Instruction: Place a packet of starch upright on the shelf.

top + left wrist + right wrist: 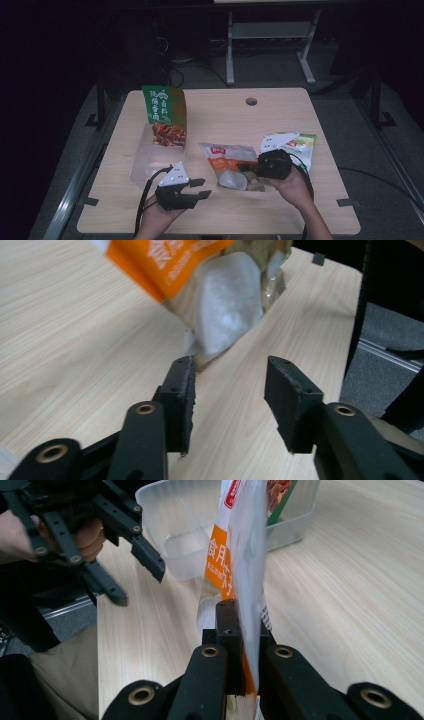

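High view shows the orange-and-white snack bag [231, 167] lying near the middle of the table [220, 215], dim enough that its print is unreadable and its right end is covered by the right tool [255, 170]. Right gripper view gives the clearer look: the bag [239, 555] stands on edge between that tool's two black jaws, which are clamped tight on its lower edge, and the bottom of the bag is cut off behind them. The right hand [292, 185] comes in from the bottom edge and holds the tool pointing left, low over the table.

Left gripper view shows the same bag [220, 295] blurred and cropped at the top, its corner resting on the wood just ahead of the left tool [230, 390]. That tool's jaws stand apart with only bare table between them, close to the bag without touching it. In the high view the left tool [199, 189] points right toward the bag, and the left hand [160, 212] rises from the bottom edge, mostly hidden under the tool body.

Farther left sits a clear plastic box [150, 160] with a green-and-red packet [165, 115] standing upright in it. A green-and-white packet [295, 145] lies flat behind the right tool, partly covered by it.
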A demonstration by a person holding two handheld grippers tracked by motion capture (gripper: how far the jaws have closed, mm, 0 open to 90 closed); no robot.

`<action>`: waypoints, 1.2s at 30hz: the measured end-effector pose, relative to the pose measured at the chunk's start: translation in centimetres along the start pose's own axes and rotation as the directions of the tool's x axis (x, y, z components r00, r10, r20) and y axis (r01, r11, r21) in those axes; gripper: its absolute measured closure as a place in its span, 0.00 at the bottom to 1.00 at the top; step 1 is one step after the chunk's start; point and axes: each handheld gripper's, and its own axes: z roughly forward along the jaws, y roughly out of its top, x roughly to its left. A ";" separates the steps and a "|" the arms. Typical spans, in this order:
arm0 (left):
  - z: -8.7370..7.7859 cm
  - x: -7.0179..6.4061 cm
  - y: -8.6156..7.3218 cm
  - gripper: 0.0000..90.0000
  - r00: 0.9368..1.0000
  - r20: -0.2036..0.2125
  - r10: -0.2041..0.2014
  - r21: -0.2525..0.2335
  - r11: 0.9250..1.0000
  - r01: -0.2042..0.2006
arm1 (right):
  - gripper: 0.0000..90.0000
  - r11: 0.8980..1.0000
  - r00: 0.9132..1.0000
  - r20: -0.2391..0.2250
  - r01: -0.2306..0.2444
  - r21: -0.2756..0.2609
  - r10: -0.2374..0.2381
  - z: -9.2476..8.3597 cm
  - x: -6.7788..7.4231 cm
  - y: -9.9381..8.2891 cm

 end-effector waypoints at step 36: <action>-0.9 -1.0 -1.6 0.42 0.998 0.037 0.051 0.021 0.998 -0.051 | 1.00 0.996 0.995 -0.072 0.064 -0.068 -0.069 6.5 -0.5 13.1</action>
